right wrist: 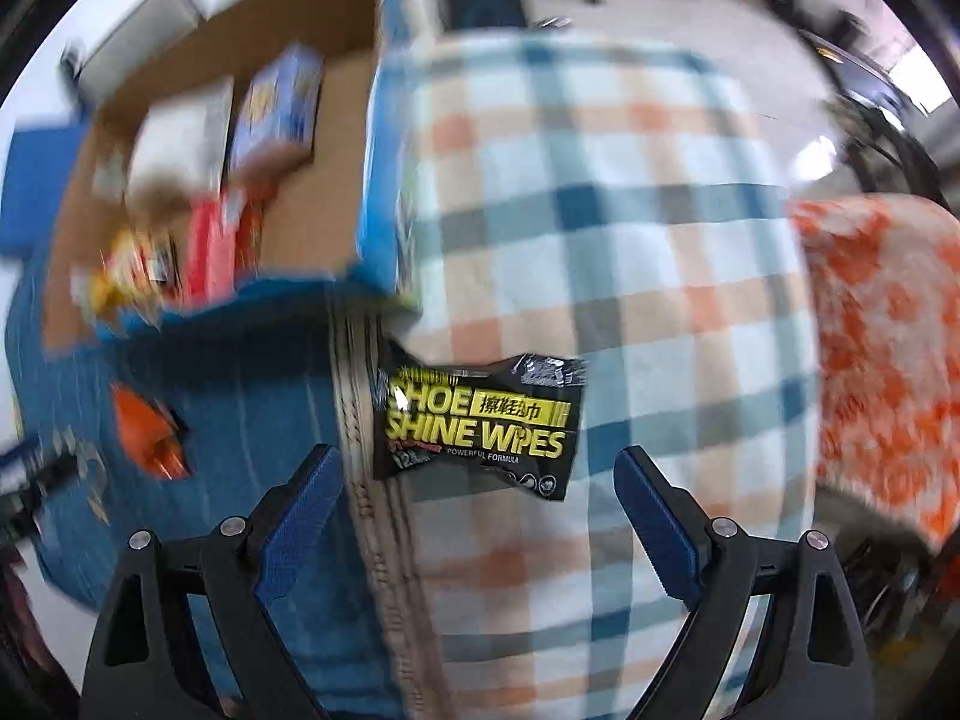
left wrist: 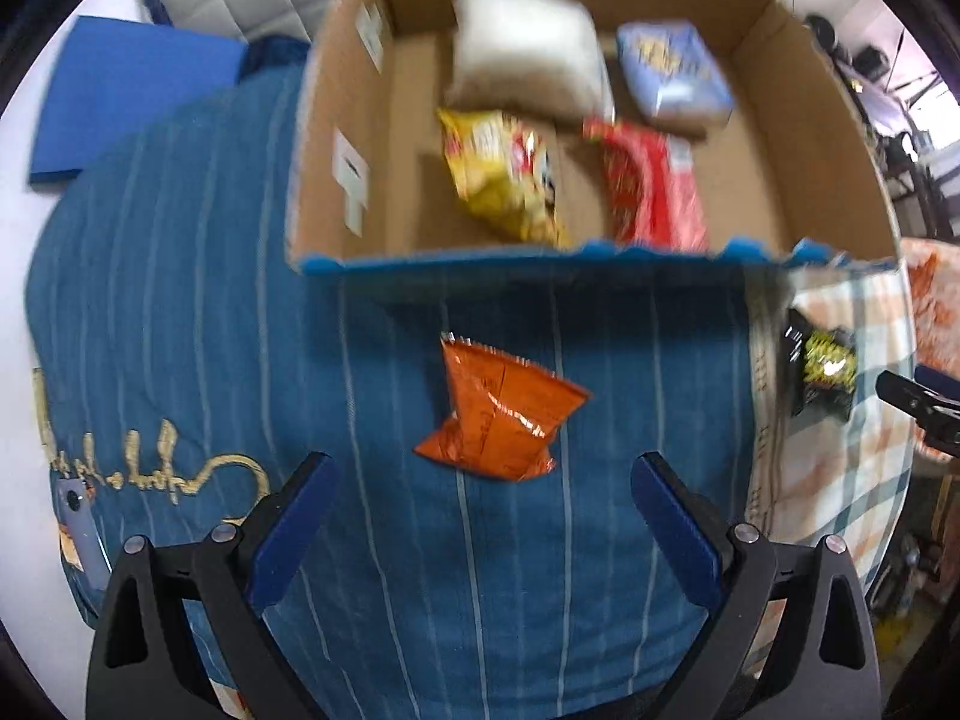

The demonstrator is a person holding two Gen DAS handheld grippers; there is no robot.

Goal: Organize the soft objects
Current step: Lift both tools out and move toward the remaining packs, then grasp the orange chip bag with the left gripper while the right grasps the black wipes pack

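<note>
An orange snack bag (left wrist: pixel 501 414) lies on the blue striped blanket (left wrist: pixel 210 330), just ahead of my open, empty left gripper (left wrist: pixel 483 465). A black pack of shoe shine wipes (right wrist: pixel 480 429) lies on the plaid blanket (right wrist: pixel 600 210), just ahead of my open, empty right gripper (right wrist: pixel 477 459). The pack also shows in the left wrist view (left wrist: pixel 822 363). An open cardboard box (left wrist: pixel 798 138) beyond holds a white pillow-like pack (left wrist: pixel 528 48), a light blue pack (left wrist: pixel 672 69), a yellow bag (left wrist: pixel 501 171) and a red bag (left wrist: pixel 651 186).
A blue folder (left wrist: pixel 129 96) lies at the far left on the white surface. An orange patterned cloth (right wrist: pixel 888 348) lies to the right of the plaid blanket. The box (right wrist: pixel 312 192) is blurred in the right wrist view.
</note>
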